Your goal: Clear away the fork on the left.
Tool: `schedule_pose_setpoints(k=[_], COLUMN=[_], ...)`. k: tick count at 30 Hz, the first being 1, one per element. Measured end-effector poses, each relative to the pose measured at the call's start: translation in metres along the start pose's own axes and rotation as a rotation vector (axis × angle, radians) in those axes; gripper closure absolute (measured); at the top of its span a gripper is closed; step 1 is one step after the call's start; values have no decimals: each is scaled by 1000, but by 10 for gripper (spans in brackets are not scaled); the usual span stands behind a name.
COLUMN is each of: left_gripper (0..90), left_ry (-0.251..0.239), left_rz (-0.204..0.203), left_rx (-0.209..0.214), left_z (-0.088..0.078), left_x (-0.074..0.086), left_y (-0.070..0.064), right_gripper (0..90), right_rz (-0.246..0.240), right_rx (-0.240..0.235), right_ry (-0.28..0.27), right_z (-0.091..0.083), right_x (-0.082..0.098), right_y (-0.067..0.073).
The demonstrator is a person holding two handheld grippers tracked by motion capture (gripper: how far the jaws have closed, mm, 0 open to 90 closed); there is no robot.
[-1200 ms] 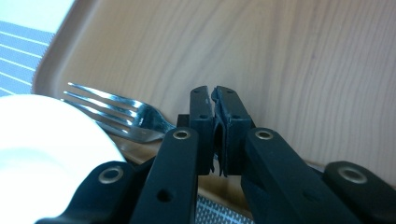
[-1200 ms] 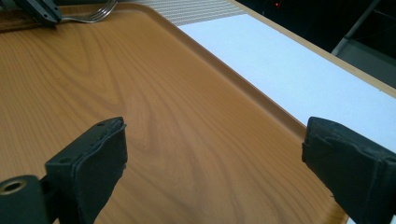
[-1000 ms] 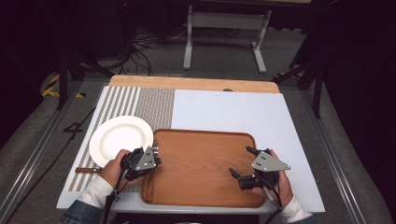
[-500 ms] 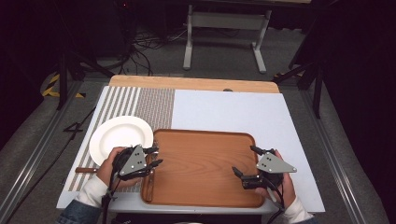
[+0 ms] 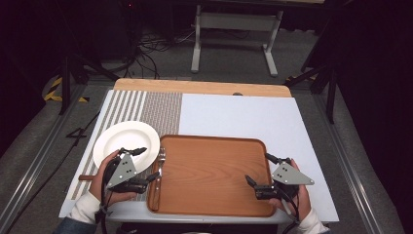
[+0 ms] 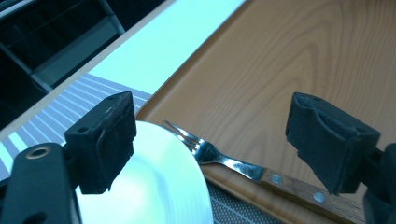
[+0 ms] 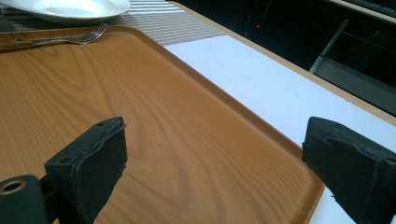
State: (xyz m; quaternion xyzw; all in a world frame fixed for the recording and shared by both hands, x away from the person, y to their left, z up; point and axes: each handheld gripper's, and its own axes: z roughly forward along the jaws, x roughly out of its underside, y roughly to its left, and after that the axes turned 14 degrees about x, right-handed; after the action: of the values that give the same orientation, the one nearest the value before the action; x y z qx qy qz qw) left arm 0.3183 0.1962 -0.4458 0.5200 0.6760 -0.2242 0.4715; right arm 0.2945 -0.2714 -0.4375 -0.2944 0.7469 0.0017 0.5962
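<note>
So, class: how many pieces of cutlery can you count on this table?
2. A fork lies along the left rim of the wooden tray, beside the white plate. A brown handle pokes out behind the left gripper, its working end hidden.

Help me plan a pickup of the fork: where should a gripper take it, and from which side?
Probably the wooden handle: the fork lies along the tray's left rim, tines near the plate. Come from above with the left gripper, jaws across the handle; its flat sides suit the pads.

Wood-handled fork point(image 5: 158, 170) lying flat on wooden tray's point(image 5: 214, 170) left rim
</note>
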Motion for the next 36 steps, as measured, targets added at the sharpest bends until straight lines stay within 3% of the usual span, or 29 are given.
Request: schedule_pose_setpoints(k=[5, 8, 16, 20, 36], left_gripper=[114, 82, 63, 64, 53], left_ry=[-43, -42, -17, -29, 0], left_rz=[-63, -80, -46, -49, -52], left_rx=[-35, -45, -43, -37, -42], left_z=[-12, -15, -14, -15, -12], left_x=[15, 20, 22, 22, 23], left_y=[-3, -5, -11, -11, -12], right_gripper=[72, 72, 74, 75, 76], right_rz=[-2, -3, 17, 19, 17], right_rx=[-2, 1, 8, 12, -6], right_ry=[0, -4, -6, -20, -21], right_z=[0, -1, 1, 1, 7], right_x=[1, 2, 4, 3, 4], right_y=[1, 1, -1, 0, 0])
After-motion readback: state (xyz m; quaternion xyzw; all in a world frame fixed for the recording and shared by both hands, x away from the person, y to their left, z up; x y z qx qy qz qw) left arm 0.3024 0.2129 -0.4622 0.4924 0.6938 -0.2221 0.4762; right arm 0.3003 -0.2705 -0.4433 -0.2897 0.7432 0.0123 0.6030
